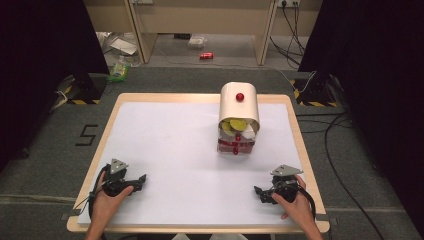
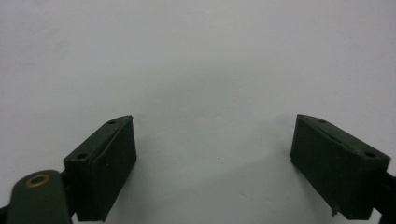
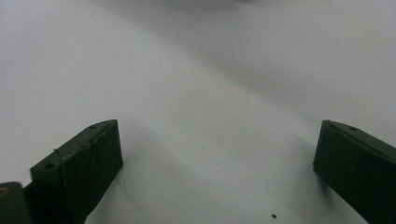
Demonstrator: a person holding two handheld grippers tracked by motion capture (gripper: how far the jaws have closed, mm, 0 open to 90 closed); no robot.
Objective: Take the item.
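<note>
Resting both grippers on white surface (image 1: 165, 150), near edge, you hold nothing. Left gripper (image 1: 141, 179): fingers (image 2: 100, 172) spread wide, bare sheet between. Right gripper (image 1: 258, 192): fingers (image 3: 77, 172) spread wide too, empty. Nearest thing, cream bread-bin-like box (image 1: 239, 102) with red knob (image 1: 240, 97), sits far side, right of centre, well apart from both. Contents: yellow pieces, red bits, unclear. Likely light, stiff, smooth shell, slippery. Pinch knob rather than curved wall; expect box to slide.

Lab recording bay, black curtains (image 1: 40, 60) both sides, hazard-taped stand feet (image 1: 80, 101), trailing floor cables (image 1: 340, 150), grey carpet (image 1: 45, 165)
</note>
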